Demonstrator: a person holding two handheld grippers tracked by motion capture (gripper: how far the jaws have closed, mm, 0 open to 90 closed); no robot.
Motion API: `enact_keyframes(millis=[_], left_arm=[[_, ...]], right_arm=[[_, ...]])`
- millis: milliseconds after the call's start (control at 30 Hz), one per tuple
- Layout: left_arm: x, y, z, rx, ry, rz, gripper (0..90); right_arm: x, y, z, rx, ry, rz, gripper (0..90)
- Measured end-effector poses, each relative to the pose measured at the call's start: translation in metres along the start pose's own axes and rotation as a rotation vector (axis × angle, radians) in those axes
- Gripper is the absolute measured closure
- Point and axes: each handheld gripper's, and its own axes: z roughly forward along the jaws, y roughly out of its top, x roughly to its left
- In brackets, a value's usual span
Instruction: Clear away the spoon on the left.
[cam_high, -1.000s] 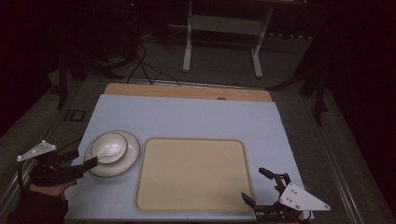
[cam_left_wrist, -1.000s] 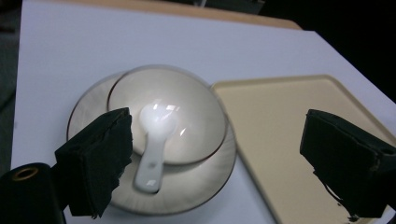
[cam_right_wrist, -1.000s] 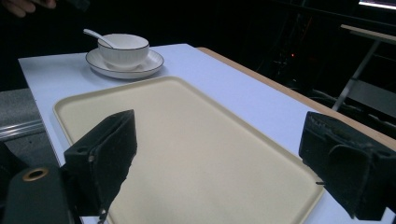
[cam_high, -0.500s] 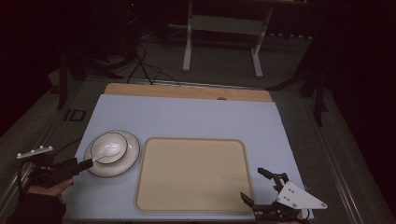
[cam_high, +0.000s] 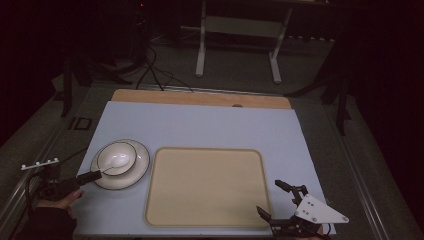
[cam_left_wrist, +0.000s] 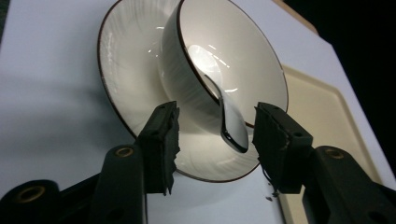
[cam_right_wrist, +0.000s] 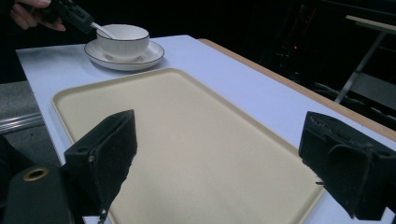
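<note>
— Fingers (cam_left_wrist: 161, 140) of our left gripper (cam_left_wrist: 212, 140): parted, bracketing the spoon (cam_left_wrist: 224, 112) handle, nothing clamped; drawn back from the bowl (cam_high: 119, 159) since earlier.
— Right gripper (cam_high: 281, 200): wide apart, empty, beside the tray (cam_high: 205, 185). Spoon pickup pending, we judge.

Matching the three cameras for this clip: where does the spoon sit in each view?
High view: the spoon lies in the bowl at left, handle toward the left tool.
Left gripper view: centre frame, its handle end sticks out over the bowl rim between the open jaws.
Right gripper view: top left, the handle slants out of the bowl toward the other tool.
Shared landmark: the plate under the bowl, beside the beige tray.
</note>
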Motion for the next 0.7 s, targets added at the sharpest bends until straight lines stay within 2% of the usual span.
enact_keyframes(millis=[133, 333, 433, 467, 700], left_arm=[[-0.0015, 0.0015, 0.0015, -0.016, -0.016, -0.004, 57.5], [-0.0053, 0.0041, 0.0052, 0.001, -0.004, 0.005, 63.7], [-0.0061, 0.0038, 0.0071, 0.020, -0.011, 0.002, 70.7], [-0.0063, 0.0035, 0.0076, 0.020, -0.008, 0.002, 75.7], [-0.0100, 0.0043, 0.0074, 0.021, -0.014, 0.020, 81.1]], right_arm=[[-0.0002, -0.0002, 0.0003, 0.004, 0.003, 0.002, 11.5], [-0.0003, -0.0005, 0.0004, 0.008, 0.002, 0.002, 11.5], [-0.0005, -0.0007, 0.0004, 0.008, 0.002, 0.001, 11.5], [-0.0006, -0.0006, 0.0000, 0.005, 0.001, 0.001, 11.5], [-0.0005, -0.0007, -0.0001, 0.007, 0.000, 0.000, 11.6]])
